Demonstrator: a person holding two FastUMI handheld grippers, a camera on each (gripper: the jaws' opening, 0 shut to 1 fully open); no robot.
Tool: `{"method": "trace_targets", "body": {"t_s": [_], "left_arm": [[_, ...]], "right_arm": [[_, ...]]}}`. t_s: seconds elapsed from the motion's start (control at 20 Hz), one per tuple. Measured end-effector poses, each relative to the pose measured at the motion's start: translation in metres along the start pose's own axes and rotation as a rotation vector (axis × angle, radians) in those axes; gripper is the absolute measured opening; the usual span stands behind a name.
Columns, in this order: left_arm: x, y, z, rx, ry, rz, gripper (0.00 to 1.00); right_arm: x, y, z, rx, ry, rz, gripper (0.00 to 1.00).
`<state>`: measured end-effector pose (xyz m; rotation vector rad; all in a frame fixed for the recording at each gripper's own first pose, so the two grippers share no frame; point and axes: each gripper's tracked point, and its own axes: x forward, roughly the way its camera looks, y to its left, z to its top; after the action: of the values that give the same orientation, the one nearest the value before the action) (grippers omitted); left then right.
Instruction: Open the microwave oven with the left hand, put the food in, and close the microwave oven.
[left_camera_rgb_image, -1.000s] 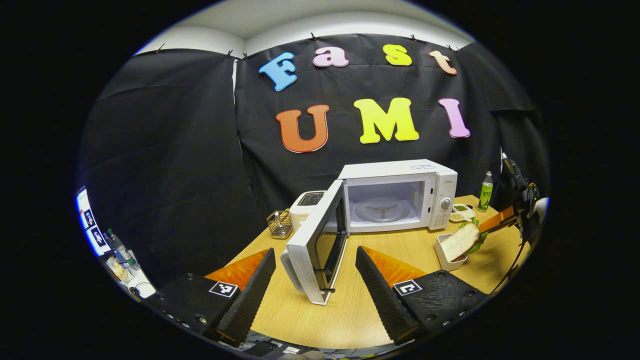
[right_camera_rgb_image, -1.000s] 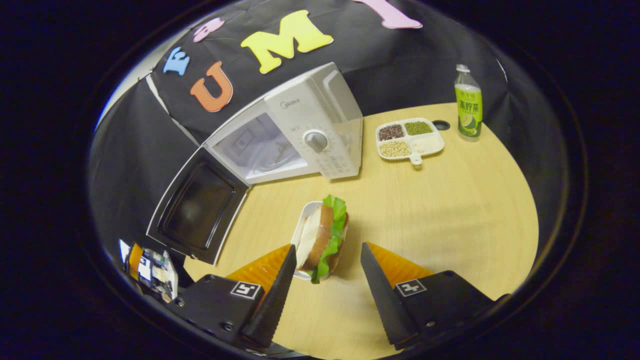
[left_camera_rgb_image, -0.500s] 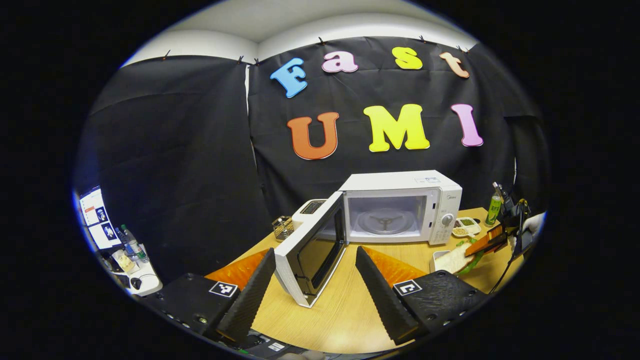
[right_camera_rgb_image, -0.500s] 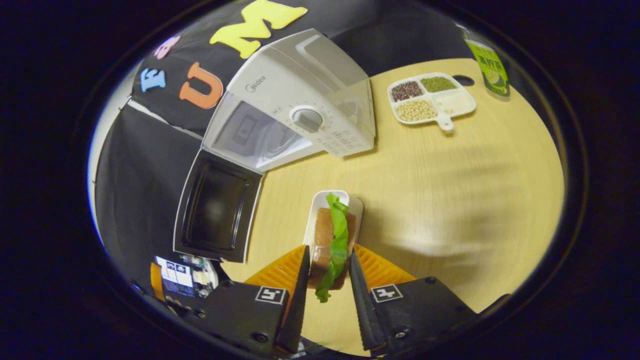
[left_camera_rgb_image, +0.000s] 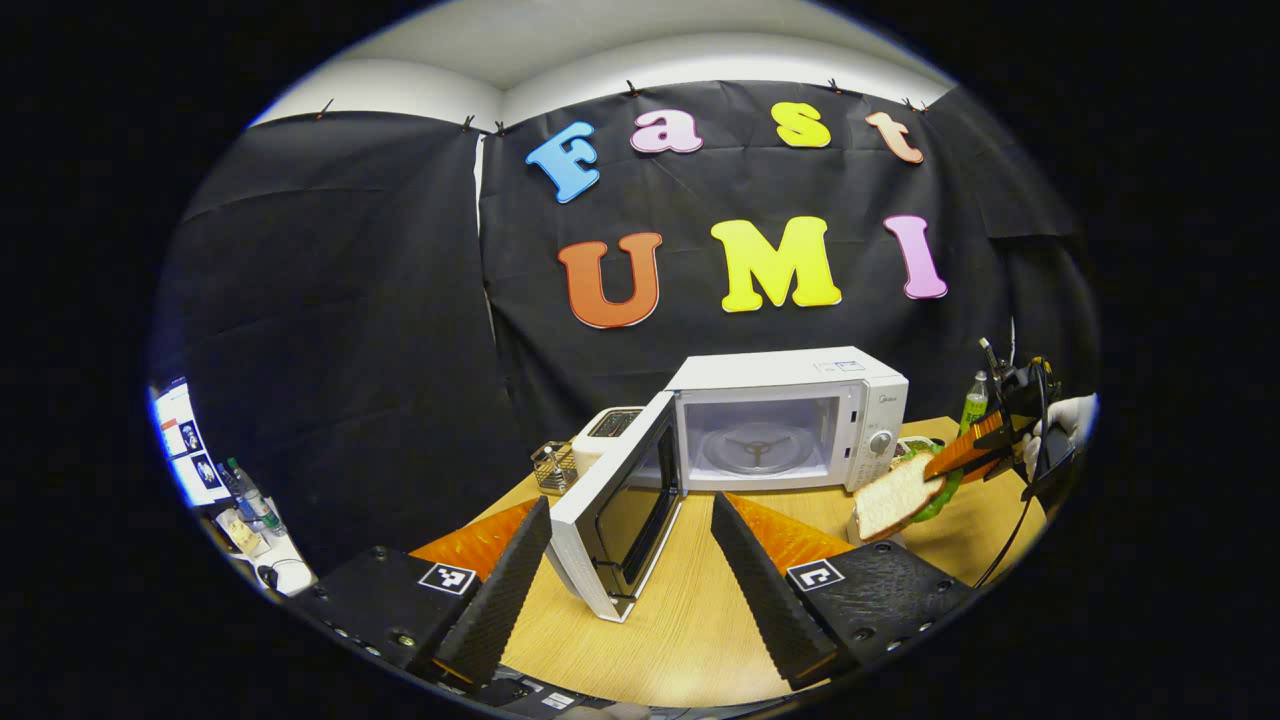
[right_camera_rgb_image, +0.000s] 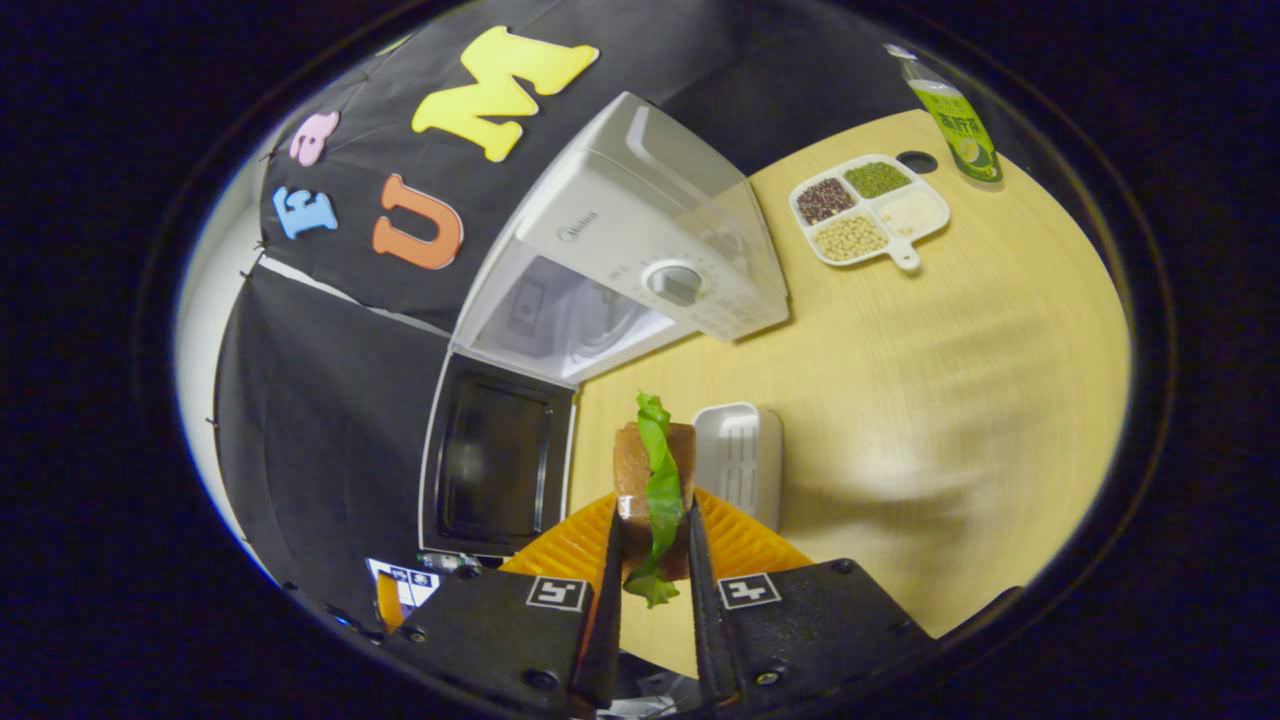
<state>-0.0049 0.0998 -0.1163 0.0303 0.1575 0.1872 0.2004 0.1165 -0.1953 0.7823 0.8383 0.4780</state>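
Note:
The white microwave (left_camera_rgb_image: 790, 420) (right_camera_rgb_image: 640, 260) stands at the back of the wooden table with its door (left_camera_rgb_image: 615, 520) (right_camera_rgb_image: 495, 465) swung wide and its glass turntable (left_camera_rgb_image: 755, 450) bare. My left gripper (left_camera_rgb_image: 630, 570) hangs open in front of the door, holding nothing. My right gripper (right_camera_rgb_image: 655, 560) is shut on a sandwich (right_camera_rgb_image: 655, 475) of bread and green lettuce, lifted above its white tray (right_camera_rgb_image: 740, 460). In the left gripper view the sandwich (left_camera_rgb_image: 895, 495) hangs at the right, held by the other gripper (left_camera_rgb_image: 975, 450) in a gloved hand (left_camera_rgb_image: 1065, 415).
A divided dish of beans and grains (right_camera_rgb_image: 870, 205) and a green bottle (right_camera_rgb_image: 955, 115) (left_camera_rgb_image: 975, 400) sit to the microwave's right. A white toaster (left_camera_rgb_image: 605, 430) and a wire basket (left_camera_rgb_image: 552, 465) stand to its left. A cluttered desk (left_camera_rgb_image: 240, 510) lies off the table's left edge.
My right gripper closed on the sandwich and lifted it out of the white tray. My left gripper drew back from the open door and stayed open.

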Motion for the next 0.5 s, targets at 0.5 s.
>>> {"method": "trace_targets", "body": {"t_s": [0.5], "left_arm": [[0.031, 0.038, -0.007, 0.031, 0.02, -0.152, 0.97]], "right_arm": [[0.094, 0.1, 0.032, 0.185, -0.415, 0.094, 0.33]]}}
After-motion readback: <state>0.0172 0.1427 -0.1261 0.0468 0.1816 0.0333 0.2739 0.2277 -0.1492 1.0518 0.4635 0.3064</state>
